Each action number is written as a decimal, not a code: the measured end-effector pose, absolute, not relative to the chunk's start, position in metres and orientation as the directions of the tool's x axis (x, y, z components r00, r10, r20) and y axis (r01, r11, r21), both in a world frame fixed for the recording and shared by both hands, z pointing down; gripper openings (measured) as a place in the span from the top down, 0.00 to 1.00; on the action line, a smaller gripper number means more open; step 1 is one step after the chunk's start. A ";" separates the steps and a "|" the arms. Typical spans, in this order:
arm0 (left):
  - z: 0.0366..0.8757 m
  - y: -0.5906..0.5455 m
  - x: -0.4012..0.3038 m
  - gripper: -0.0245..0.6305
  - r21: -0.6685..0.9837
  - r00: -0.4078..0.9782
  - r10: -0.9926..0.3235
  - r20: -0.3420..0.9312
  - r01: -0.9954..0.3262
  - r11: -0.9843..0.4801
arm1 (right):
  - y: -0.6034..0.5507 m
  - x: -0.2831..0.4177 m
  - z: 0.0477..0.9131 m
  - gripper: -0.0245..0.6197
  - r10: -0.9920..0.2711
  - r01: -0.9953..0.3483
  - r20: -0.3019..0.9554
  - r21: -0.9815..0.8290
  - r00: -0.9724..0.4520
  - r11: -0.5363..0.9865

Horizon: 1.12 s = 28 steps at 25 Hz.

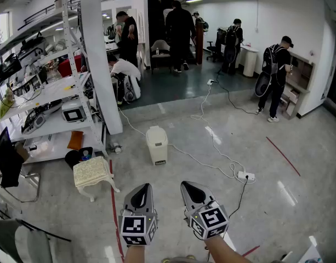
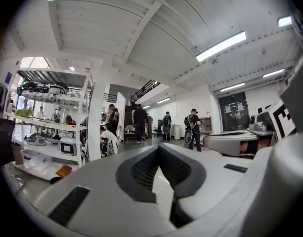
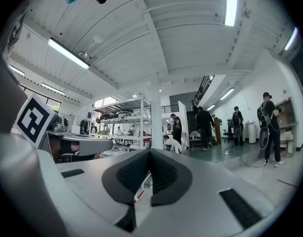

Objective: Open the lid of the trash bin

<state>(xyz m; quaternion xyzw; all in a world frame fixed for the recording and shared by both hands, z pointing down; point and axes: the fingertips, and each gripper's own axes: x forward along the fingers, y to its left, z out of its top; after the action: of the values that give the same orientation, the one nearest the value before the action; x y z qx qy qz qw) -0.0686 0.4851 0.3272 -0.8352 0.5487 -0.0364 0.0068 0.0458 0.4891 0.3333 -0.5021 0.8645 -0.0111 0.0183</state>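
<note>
Fingertips [image 2: 141,168] of the left gripper [image 2: 158,146] are pressed together at the tips w/ nothing btwn them. The right gripper [image 3: 150,152] is the same, pads meeting at the point (only floor shows through the slot lower down). Both are held low and side by side, nearer the person than the small cream plastic trash bin [image 1: 157,144] and well apart from it. The bin stands upright on the grey polished floor [image 1: 299,201], lid down. Just behind-left of the bin rises a white square pillar [image 1: 99,59]. Left of the bin and nearer is a cream ornate low stool [image 1: 92,171]. A white cable [image 1: 203,160] runs along the floor from the bin's right side to a white power strip [image 1: 246,176]. Several people stand well beyond the bin.
</note>
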 end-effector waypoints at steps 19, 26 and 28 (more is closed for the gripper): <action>0.337 0.496 -0.092 0.94 -0.069 0.438 -0.897 0.055 -0.895 -0.441 | 0.506 0.031 0.332 0.92 -0.863 -0.862 -0.059 -0.056 -0.501 0.504; 0.343 0.464 -0.102 0.94 -0.077 0.437 -0.898 0.051 -0.895 -0.440 | 0.473 0.026 0.343 0.92 -0.872 -0.869 -0.063 -0.067 -0.486 0.490; 0.344 0.453 -0.103 0.94 -0.077 0.439 -0.897 0.054 -0.893 -0.442 | 0.462 0.024 0.339 0.92 -0.873 -0.872 -0.066 -0.061 -0.483 0.486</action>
<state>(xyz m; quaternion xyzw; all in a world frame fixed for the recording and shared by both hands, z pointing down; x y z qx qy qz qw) -0.1034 0.4533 0.3443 -0.8481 0.5277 -0.0434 0.0186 0.0238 0.4623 0.3394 -0.5067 0.8609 -0.0096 0.0442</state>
